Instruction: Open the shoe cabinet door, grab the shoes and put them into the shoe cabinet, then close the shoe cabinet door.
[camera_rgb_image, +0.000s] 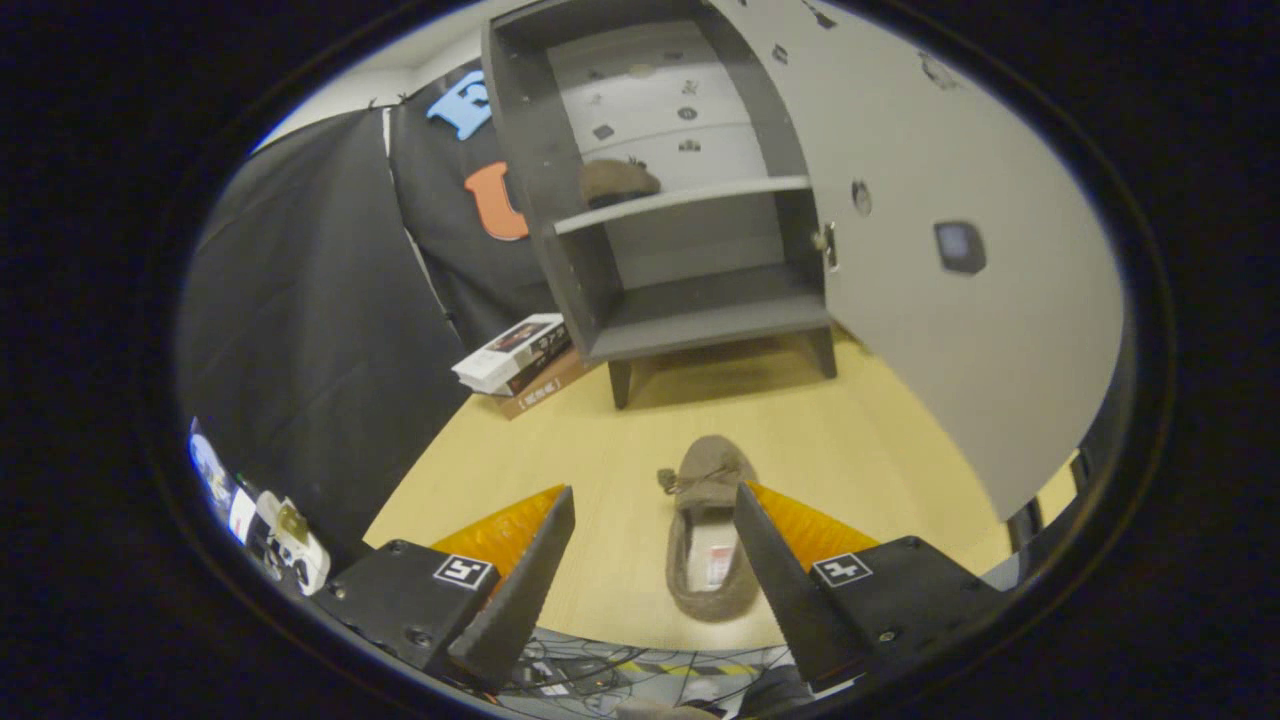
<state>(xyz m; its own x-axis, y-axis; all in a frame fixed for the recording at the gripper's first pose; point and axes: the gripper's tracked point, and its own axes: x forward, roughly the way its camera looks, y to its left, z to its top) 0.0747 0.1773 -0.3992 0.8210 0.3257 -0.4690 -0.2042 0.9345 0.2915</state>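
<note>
While it lies flat on the pale wooden floor (620, 450): the brown fuzzy slipper with a small bow on its toe (708, 530)
Place by the gripper: the slipper lies between the two fingers, nearer the right one, whose inner edge hides part of its side; its toe reaches beyond the fingertips
Heading: long axis runs straight away along the fingers, toe towards the cabinet, open heel end nearest the camera
Inside the slipper: a pale insole label shows
Gripper (655, 505): fingers spread wide, holding nothing; whether the right finger touches the slipper cannot be told
Second shoe: a matching brown slipper (618, 183) sits on the cabinet's middle shelf
Grey shoe cabinet on short legs (665, 210): stands well beyond the fingers, interior exposed, lower shelf bare
Light grey cabinet door (950, 260): swung open to the right, with a small dark square marker on its face
Stacked books (515, 360): on the floor just left of the cabinet's base, against the black cloth wall (310, 330)
</note>
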